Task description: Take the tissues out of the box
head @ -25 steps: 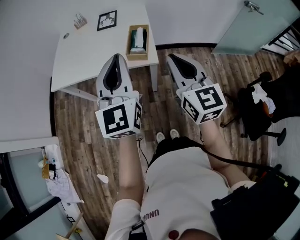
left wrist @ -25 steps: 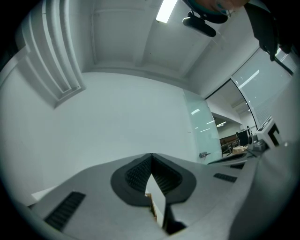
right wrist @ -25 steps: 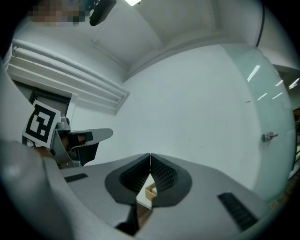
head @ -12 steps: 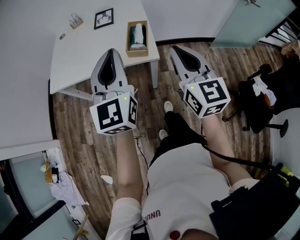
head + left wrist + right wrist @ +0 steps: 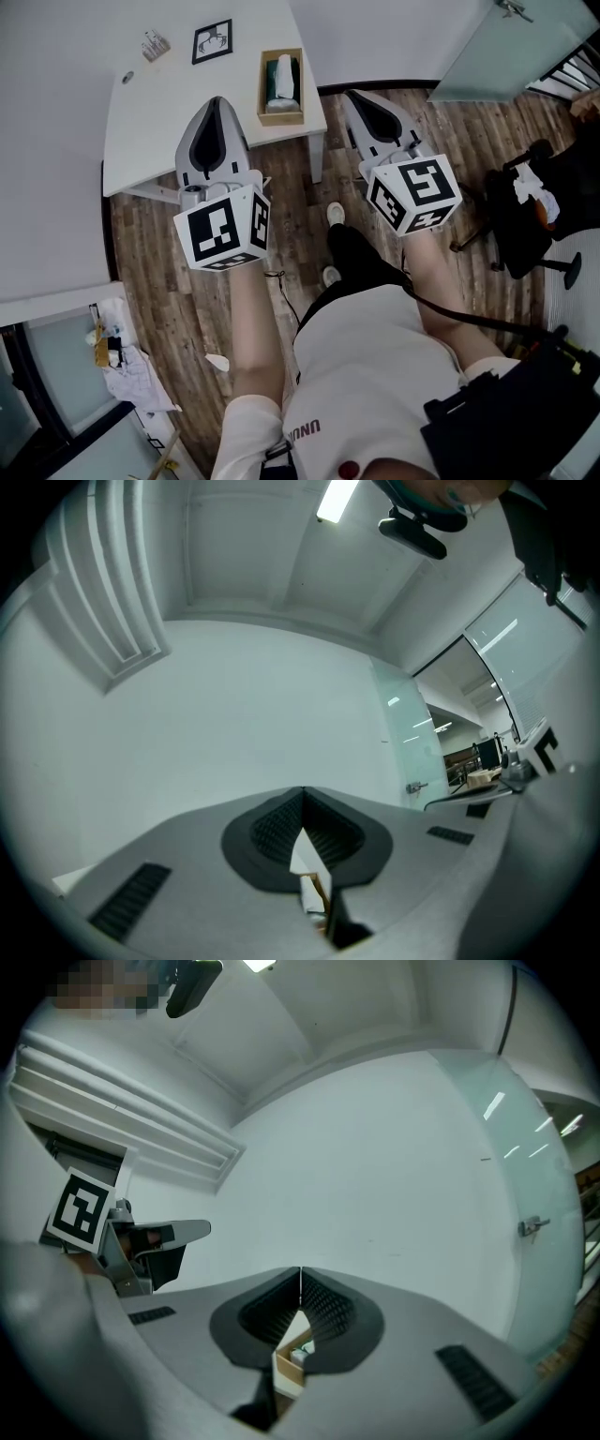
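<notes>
An open wooden box stands near the right end of the white table, with white and green tissue packs in it. My left gripper is shut and empty, held over the table's front edge, left of the box and short of it. My right gripper is shut and empty too, over the wooden floor right of the table's corner. Past the closed jaws, the left gripper view shows a sliver of the box. In the right gripper view the box also shows.
A framed black-and-white card, a small packet and a round dot lie on the table's far part. A black office chair stands at the right. Clutter lies by the glass at lower left. My feet are on the floor.
I have stepped forward with one foot. Both grippers have moved toward the table, the left one now over its front edge. Both stay shut.
</notes>
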Action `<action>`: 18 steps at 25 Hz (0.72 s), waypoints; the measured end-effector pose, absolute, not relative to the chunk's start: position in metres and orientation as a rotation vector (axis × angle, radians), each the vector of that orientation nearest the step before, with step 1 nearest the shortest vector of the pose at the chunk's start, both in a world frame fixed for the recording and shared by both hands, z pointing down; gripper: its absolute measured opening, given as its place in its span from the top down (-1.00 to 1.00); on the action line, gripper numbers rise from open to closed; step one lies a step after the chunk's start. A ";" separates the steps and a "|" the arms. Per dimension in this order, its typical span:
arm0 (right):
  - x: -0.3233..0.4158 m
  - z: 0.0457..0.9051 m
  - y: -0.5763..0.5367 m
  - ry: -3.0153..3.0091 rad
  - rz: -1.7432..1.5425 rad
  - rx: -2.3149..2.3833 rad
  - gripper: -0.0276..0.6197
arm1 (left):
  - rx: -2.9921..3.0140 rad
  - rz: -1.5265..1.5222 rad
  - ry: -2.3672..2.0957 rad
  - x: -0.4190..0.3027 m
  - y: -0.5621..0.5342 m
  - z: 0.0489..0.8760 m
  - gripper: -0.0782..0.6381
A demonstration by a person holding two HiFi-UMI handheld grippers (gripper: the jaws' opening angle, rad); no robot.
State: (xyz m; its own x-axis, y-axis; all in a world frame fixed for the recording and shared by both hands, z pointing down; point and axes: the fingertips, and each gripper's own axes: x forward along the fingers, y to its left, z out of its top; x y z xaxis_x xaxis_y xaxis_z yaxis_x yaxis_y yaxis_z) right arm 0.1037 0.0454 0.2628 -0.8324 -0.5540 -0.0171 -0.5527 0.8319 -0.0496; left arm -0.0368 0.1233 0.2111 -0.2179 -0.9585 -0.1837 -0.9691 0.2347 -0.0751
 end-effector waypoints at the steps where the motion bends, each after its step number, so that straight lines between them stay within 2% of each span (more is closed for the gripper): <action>1: 0.102 0.264 0.041 2.978 -0.068 -0.898 0.85 | -1.830 0.080 2.312 -0.039 0.119 0.211 0.75; 18: 0.054 0.273 -0.047 3.016 -0.105 -0.864 0.85 | -1.825 0.043 2.367 -0.085 0.036 0.225 0.75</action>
